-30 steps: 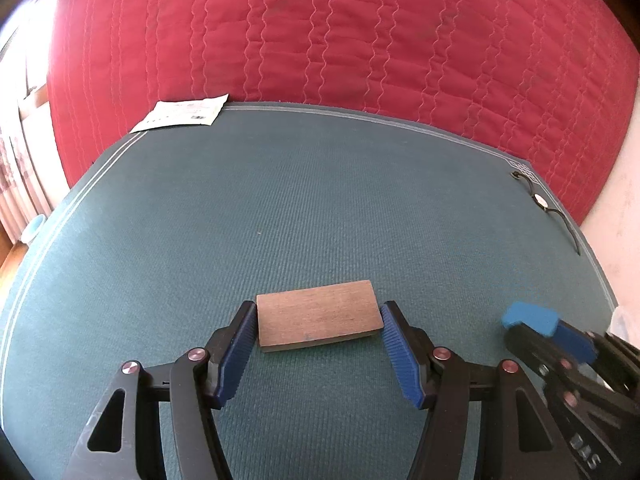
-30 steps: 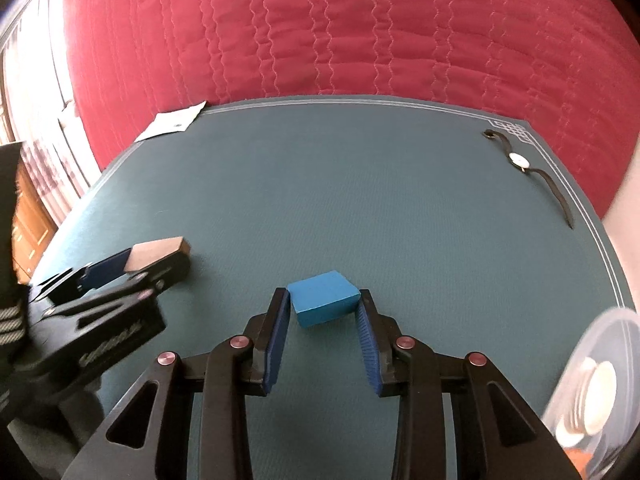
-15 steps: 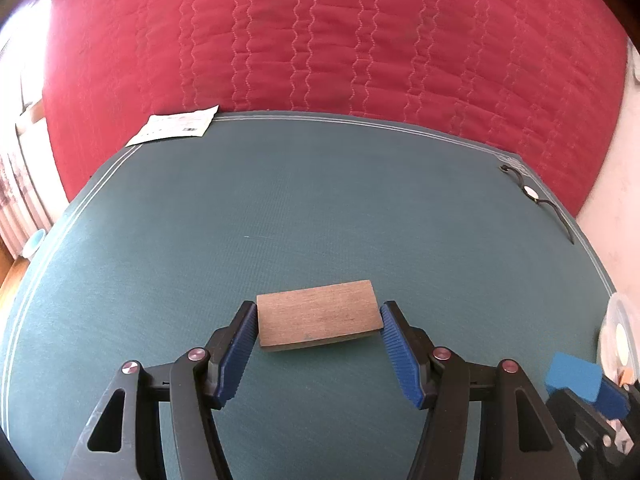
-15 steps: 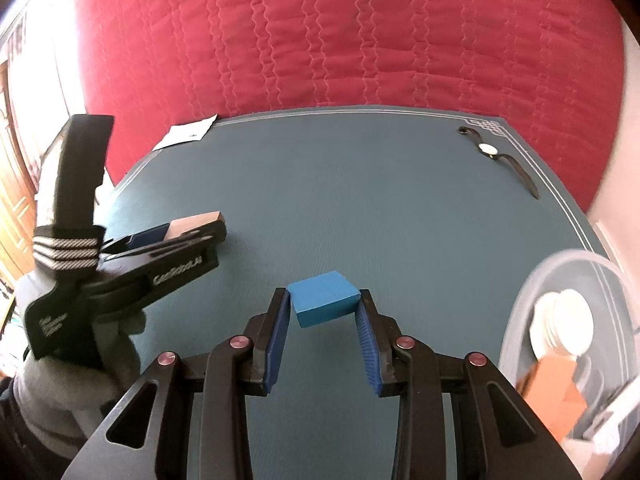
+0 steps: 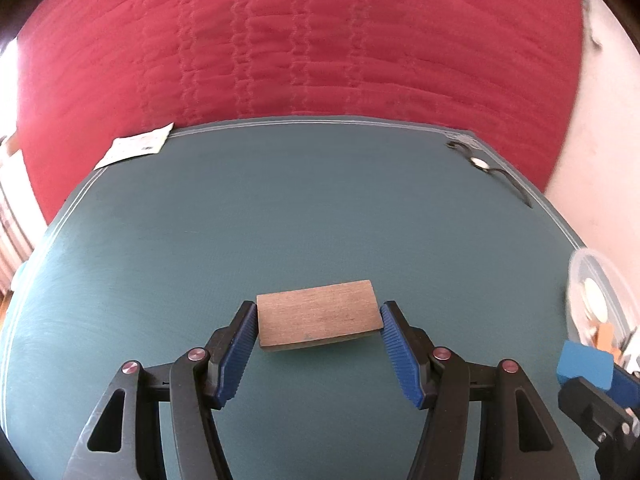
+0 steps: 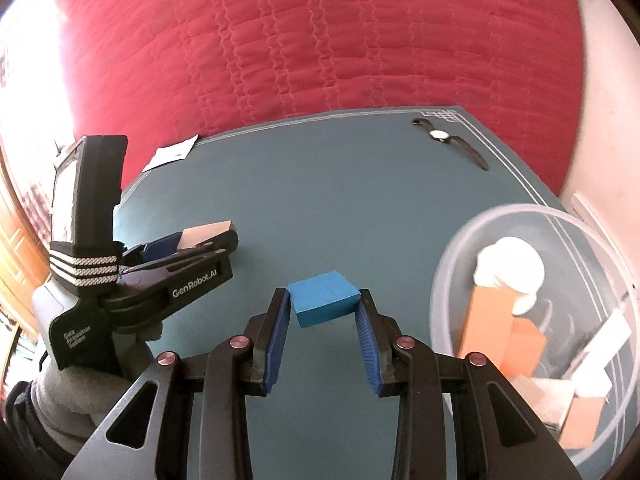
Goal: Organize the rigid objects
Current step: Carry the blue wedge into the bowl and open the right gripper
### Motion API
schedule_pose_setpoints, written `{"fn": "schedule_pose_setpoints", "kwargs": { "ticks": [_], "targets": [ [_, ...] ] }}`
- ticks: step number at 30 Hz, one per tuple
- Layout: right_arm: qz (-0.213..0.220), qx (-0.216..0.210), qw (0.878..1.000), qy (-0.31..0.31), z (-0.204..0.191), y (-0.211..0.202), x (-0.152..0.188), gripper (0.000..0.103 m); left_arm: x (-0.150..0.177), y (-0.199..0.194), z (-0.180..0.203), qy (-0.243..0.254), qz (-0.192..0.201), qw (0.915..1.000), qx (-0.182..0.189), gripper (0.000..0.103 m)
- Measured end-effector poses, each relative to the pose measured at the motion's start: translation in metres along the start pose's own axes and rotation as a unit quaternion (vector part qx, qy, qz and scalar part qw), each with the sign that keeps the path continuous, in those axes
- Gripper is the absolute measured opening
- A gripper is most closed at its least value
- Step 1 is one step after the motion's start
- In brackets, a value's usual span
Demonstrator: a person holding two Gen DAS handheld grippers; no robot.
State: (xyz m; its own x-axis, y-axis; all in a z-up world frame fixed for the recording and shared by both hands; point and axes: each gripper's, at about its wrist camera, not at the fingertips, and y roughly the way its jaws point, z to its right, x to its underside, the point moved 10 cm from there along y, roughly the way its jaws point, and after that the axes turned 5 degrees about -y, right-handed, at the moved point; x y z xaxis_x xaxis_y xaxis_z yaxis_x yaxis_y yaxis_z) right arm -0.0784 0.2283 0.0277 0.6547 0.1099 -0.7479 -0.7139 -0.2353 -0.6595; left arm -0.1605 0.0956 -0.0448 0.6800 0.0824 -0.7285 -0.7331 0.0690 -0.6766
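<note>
While both blocks are carried clear of the worktop [image 6: 360, 184], the step in hand is judged to be delivery into the tub [image 6: 452, 248] at the worktop's right edge. The right tool [image 6: 323, 305] is clamped on the blue block [image 6: 323, 298], held by its two short ends just left of the tub's rim. The left tool [image 5: 318, 322] is clamped on the wood block [image 5: 318, 314], gripped end to end and well left of the tub.

For a clean drop, the blue block would best be brought over the open middle of the tub before the grip is let go — not over the rim, where it could be tipped out. The orange blocks [image 6: 490, 322] and white pieces [image 6: 510, 264] already inside leave little bare floor, so a low release onto a flat spot is advised. The wood block is longer, so it would best be kept level and brought in only once the right tool is out of the way.

From the right wrist view, the tub's contents are shown plainly, and the left tool is seen from the side with a gloved hand [image 6: 60, 392] beneath it. From the left wrist view, only a sliver of the tub is caught — but the wood block's full top face and grain are given, along with a paper [image 5: 136, 147] and a watch [image 5: 480, 162] at the worktop's far edge.
</note>
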Motion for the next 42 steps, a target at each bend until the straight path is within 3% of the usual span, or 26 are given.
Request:
{"fn": "schedule_pose_setpoints", "kwargs": {
  "ticks": [18,30,42],
  "targets": [
    [0.015,0.059,0.996,0.068,0.074,-0.030,0.021,0.035,0.027,-0.024,0.056,0.067,0.003,0.9966,0.049,0.065],
    [0.017,0.095,0.990,0.104,0.116,-0.040,0.032,0.035,0.036,-0.033,0.072,0.083,0.005,0.9947,0.060,0.065],
    [0.016,0.118,0.986,0.115,0.133,-0.041,0.037,0.035,0.040,-0.035,0.080,0.087,0.006,0.9941,0.065,0.065]
  ]
}}
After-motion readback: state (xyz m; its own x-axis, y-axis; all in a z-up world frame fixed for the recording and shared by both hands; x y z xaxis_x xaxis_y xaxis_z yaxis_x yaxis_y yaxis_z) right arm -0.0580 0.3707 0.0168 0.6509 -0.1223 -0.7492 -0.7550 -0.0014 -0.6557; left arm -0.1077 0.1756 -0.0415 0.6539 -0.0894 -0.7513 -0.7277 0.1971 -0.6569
